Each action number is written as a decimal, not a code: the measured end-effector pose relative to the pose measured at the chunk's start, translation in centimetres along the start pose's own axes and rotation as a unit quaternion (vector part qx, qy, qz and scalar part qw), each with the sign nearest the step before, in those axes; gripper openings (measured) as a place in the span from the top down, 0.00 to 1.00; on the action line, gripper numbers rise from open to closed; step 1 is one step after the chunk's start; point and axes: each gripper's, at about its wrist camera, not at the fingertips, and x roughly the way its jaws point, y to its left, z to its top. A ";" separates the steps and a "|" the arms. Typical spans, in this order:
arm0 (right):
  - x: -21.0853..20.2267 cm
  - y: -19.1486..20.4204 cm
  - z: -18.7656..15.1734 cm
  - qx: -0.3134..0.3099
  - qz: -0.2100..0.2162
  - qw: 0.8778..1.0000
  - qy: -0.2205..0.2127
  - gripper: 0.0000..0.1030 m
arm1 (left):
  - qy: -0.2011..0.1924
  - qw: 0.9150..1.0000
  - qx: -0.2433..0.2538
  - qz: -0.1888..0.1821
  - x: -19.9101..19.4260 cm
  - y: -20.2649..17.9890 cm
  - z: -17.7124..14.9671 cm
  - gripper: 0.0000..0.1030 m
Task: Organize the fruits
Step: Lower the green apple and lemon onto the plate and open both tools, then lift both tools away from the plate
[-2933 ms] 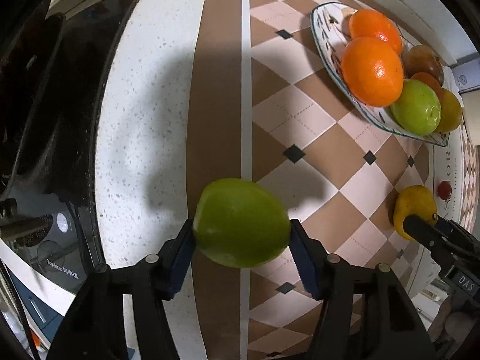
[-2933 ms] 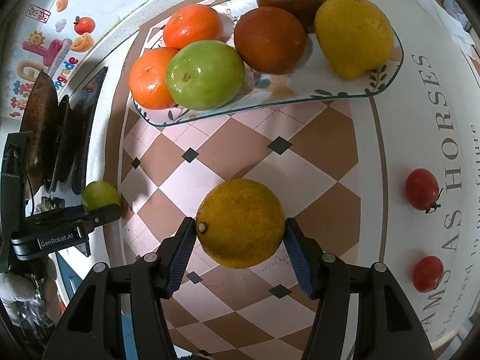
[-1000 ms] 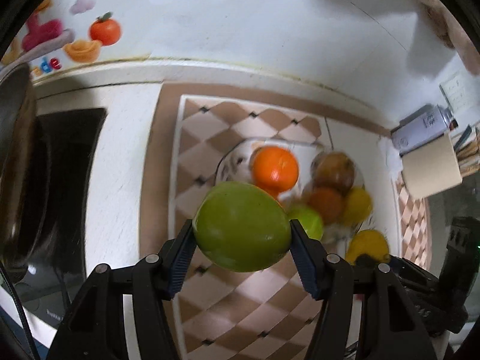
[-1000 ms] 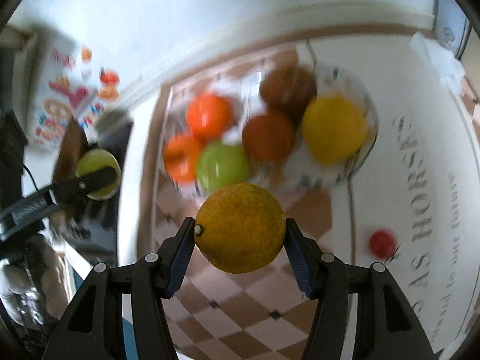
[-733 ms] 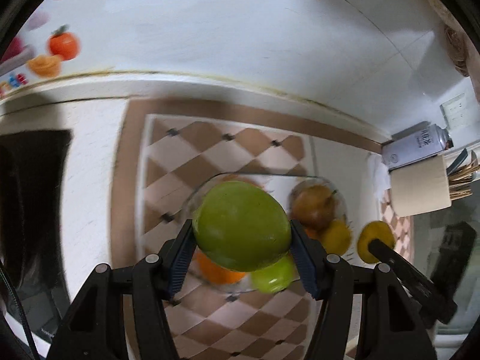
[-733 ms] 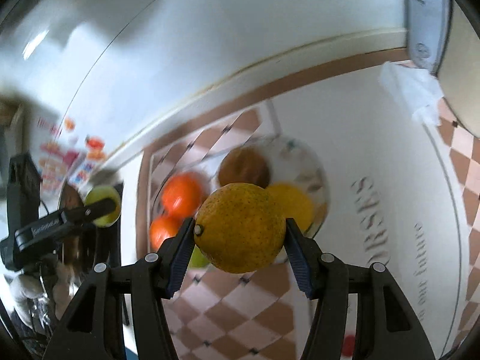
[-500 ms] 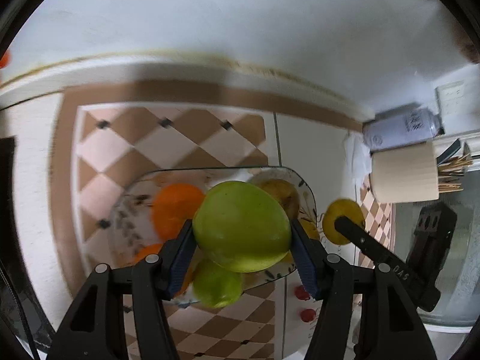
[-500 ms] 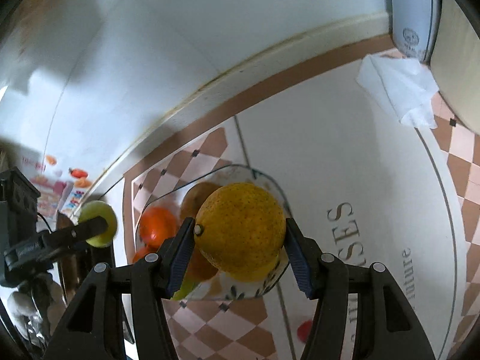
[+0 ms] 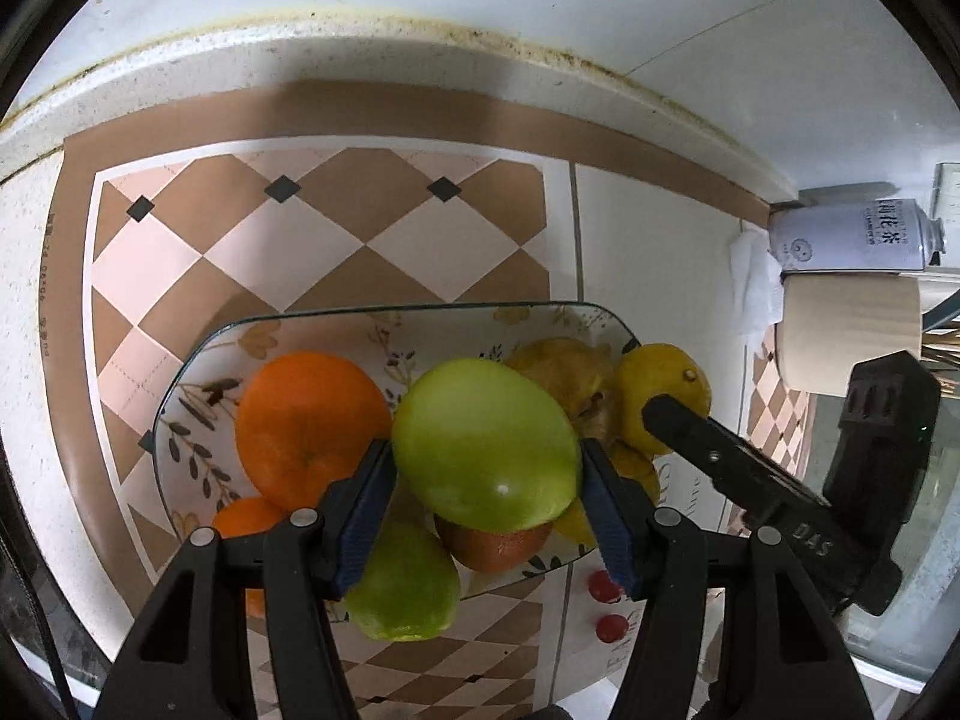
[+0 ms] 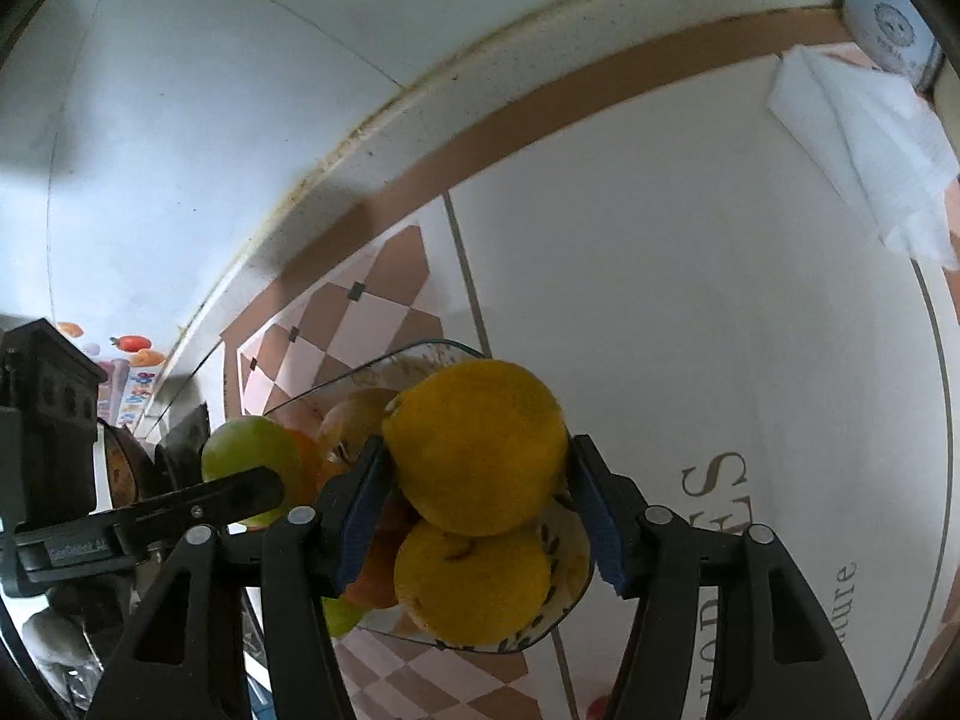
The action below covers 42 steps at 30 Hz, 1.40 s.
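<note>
My left gripper (image 9: 487, 504) is shut on a green apple (image 9: 486, 444) and holds it above the glass fruit plate (image 9: 372, 330). The plate holds oranges (image 9: 306, 420), a second green apple (image 9: 402, 588), a brownish fruit (image 9: 564, 372) and more. My right gripper (image 10: 477, 507) is shut on a yellow lemon (image 10: 477, 444) above the plate's right end (image 10: 564, 600), over another yellow fruit (image 10: 471, 582). The right gripper with its lemon (image 9: 660, 390) shows in the left wrist view. The left gripper's apple (image 10: 249, 456) shows in the right wrist view.
Two cherry tomatoes (image 9: 603, 585) lie on the mat in front of the plate. A can (image 9: 852, 237), a beige cup (image 9: 846, 330) and a white tissue (image 10: 864, 150) stand at the right by the wall. A dark stove (image 10: 144, 468) lies left.
Both grippers have risen from the mat and moved forward with their fruits, coming in over the plate. Both stay shut on their fruit.
</note>
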 end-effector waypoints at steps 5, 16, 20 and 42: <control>-0.7 0.2 0.0 0.001 -0.016 1.000 0.000 0.26 | -0.015 1.000 -0.012 -0.007 -0.7 0.5 -0.4 0.26; -6.0 4.5 -4.3 -0.094 -0.121 0.986 -0.062 0.06 | -0.117 0.990 -0.003 0.081 -6.1 1.9 -6.1 0.08; -7.9 7.0 -7.5 -0.129 -0.152 0.976 -0.091 0.06 | -0.171 0.974 0.004 0.150 -7.9 2.0 -10.1 0.08; -21.3 13.0 -24.9 -0.193 -0.162 0.945 -0.210 0.06 | -0.344 0.919 0.033 0.189 -18.3 -1.9 -28.9 0.08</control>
